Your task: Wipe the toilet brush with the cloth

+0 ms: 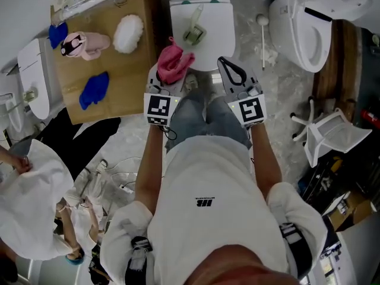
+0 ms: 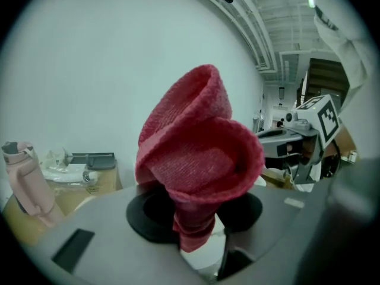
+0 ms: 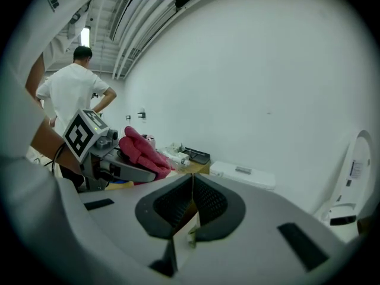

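Now the left gripper (image 1: 169, 81) pinches the cloth (image 1: 174, 61); the right gripper (image 1: 230, 68), clenched empty, should open wide for the toilet brush (image 1: 263, 37) handle.

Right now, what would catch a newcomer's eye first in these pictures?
The pink-red cloth stands out first, bunched in the shut left tool at the middle of the head view. Beside it, the right tool is shut and empty. Further off, at upper right, the white toilet brush is next to the toilet.

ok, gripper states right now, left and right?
left gripper: shut on the red cloth.
right gripper: shut, nothing between the jaws.
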Demonstrator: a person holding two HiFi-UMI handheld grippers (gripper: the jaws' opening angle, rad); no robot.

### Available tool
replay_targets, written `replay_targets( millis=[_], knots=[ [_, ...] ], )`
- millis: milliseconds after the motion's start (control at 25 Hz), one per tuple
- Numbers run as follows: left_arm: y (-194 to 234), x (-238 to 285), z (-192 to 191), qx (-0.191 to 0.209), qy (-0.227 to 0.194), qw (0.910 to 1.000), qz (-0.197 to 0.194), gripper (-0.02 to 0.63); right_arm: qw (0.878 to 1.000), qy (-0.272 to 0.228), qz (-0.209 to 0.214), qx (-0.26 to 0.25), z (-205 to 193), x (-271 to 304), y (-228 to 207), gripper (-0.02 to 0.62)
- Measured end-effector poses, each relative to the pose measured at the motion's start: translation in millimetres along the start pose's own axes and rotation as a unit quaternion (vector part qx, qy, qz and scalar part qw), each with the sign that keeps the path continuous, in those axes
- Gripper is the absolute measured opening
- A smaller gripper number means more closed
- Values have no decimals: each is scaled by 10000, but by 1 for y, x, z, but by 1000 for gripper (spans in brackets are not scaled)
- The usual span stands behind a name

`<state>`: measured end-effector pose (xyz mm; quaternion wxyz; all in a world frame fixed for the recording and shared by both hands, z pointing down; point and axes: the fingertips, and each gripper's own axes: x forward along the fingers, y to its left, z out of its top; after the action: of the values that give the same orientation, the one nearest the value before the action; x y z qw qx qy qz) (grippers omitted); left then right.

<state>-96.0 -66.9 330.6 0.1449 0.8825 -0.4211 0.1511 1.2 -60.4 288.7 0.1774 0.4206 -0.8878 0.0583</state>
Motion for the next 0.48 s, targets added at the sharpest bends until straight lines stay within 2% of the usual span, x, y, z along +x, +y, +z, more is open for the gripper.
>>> replay_targets(
  millis=[240, 480],
  knots=[
    [15, 30, -33, -66, 270, 9996, -8, 163, 9998, 184, -27, 15, -41, 31, -9, 7],
    [23, 54, -61, -105, 447, 9989, -1, 163, 9988, 452, 186, -71, -80, 62, -11, 11]
  ],
)
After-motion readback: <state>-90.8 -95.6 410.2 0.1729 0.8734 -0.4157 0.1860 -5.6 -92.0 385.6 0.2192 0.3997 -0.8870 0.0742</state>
